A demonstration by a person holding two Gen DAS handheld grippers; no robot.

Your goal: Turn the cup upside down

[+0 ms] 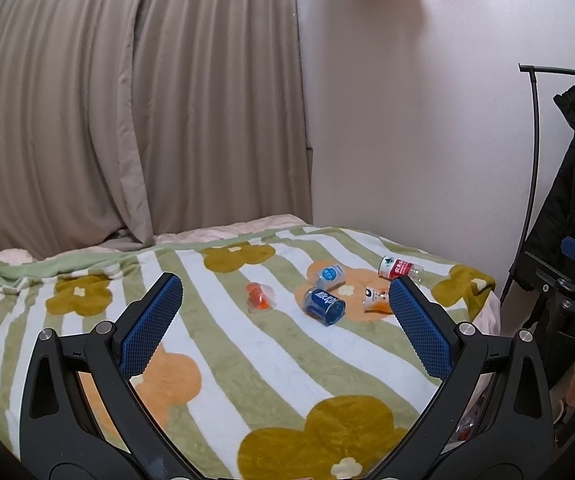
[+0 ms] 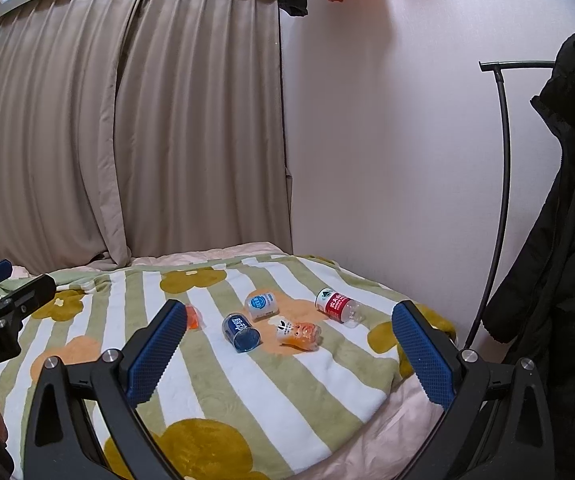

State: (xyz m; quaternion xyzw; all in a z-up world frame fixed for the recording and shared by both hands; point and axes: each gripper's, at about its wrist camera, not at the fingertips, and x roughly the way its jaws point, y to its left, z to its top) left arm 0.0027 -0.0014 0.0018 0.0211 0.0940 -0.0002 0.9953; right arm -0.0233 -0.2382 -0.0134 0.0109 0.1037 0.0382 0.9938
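Five small containers lie on a flower-patterned blanket [image 1: 223, 364] spread over a bed, all on their sides. Farthest left is a clear cup with an orange inside [image 1: 260, 297], seen in the right wrist view only as an orange sliver beside that gripper's left finger. Near the middle, a blue cup [image 1: 324, 306] lies tipped over with its open mouth turned toward the cameras. Just behind it sits a pale cup with a blue label [image 1: 329, 275], also tipped. To the right of the blue one lies a white and orange cup [image 2: 299, 334], partly hidden in the left wrist view by a blue finger pad. Farthest right, a clear bottle with a red label [image 2: 337, 306] rests on its side, well apart from the orange cup at the other end.

Both tools hover above the near part of the blanket, short of all five things. The left gripper [image 1: 285, 318] has its jaws spread wide and holds nothing. The right gripper [image 2: 289, 344] is likewise spread wide and empty, with the cups showing between its fingers.

Behind the bed hangs a beige curtain [image 1: 127, 120] next to a plain wall [image 1: 407, 120]. A black coat [image 2: 559, 240] hangs from a rack on the right.
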